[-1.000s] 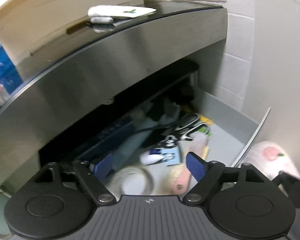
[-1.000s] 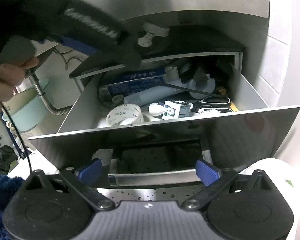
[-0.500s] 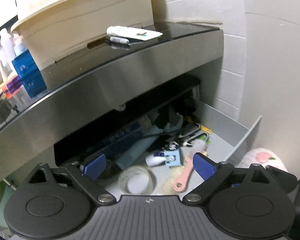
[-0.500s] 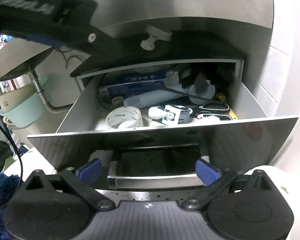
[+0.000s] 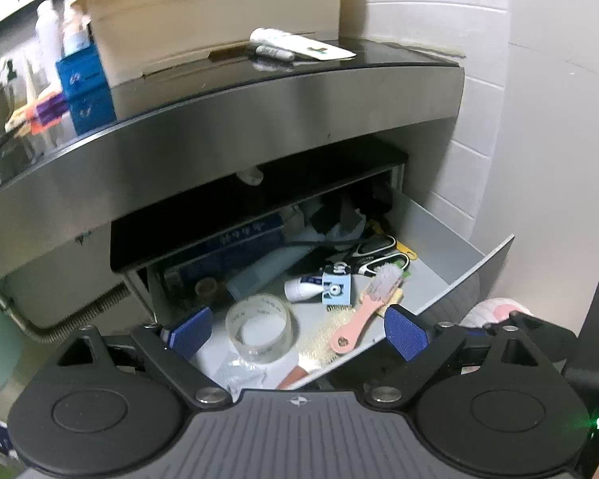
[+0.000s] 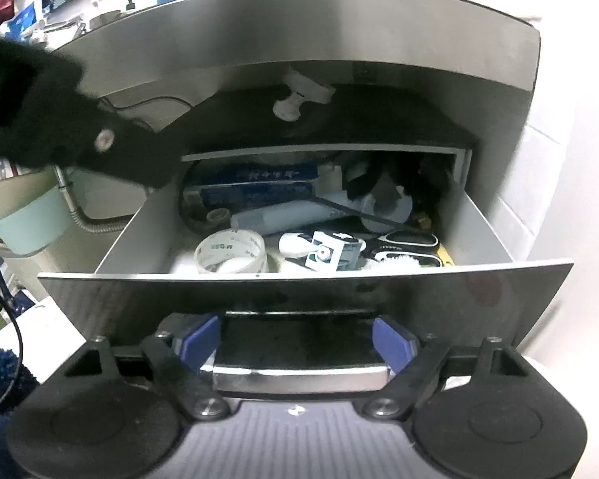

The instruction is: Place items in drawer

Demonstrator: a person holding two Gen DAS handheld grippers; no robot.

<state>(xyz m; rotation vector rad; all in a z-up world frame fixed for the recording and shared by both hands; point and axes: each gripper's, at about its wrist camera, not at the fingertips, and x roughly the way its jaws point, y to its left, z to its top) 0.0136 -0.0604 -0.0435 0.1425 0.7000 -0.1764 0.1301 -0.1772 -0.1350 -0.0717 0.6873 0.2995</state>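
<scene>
Over the last second the left tongs (image 5: pixel 297 327) have pulled up and back, wide open and empty, leaving the pink-handled brush (image 5: pixel 365 307) lying in the open grey drawer (image 5: pixel 447 247) beside the clear tape roll (image 5: pixel 258 327). The right tongs (image 6: pixel 295 341), still spread and gripping nothing, straddle the steel drawer handle (image 6: pixel 299 375); closing probably comes next.

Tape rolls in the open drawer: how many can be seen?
1. The clear tape roll lies at the front left of the drawer, left of the pink brush. Others may be hidden under the clutter further back.
</scene>
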